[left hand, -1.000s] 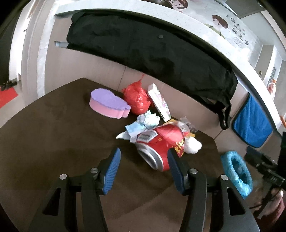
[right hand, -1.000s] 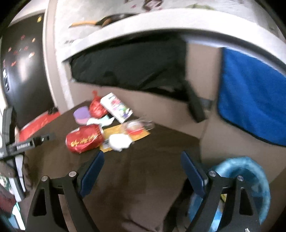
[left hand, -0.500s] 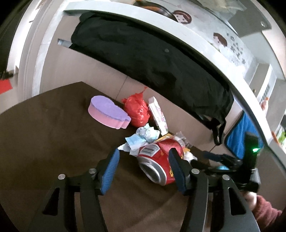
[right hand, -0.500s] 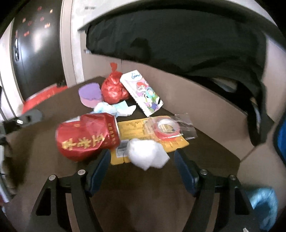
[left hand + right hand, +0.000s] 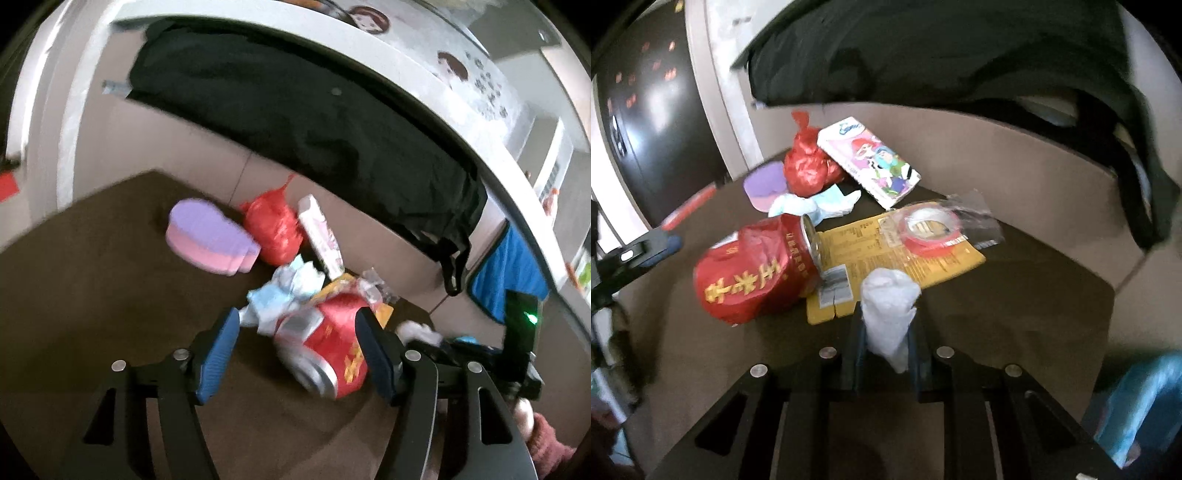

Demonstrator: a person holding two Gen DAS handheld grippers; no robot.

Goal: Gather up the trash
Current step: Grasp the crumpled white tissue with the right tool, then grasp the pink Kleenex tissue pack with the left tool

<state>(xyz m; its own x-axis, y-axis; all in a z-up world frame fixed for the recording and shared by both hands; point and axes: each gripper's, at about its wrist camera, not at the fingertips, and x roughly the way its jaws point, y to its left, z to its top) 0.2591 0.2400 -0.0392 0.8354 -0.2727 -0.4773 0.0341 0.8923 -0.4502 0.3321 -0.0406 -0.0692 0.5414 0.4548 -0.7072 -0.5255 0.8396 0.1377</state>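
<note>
the right claw [image 5: 886,332] had just been closing and was clamped on the white tissue wad [image 5: 890,306], which stood up between its pads at the near edge of the brown counter [image 5: 1015,295]. the blue-lined bin [image 5: 1145,402] lay low to that claw's right, off the counter's edge. the left claw [image 5: 295,354], jaws just opening wider, straddled the crushed red can [image 5: 328,347] lying on its side, gripping nothing.

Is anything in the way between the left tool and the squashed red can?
Nothing visible. The left tool is open, its jaws have just been widening, and the red can already lies between them on the brown table. The crumpled blue tissue sits just behind the can.
</note>
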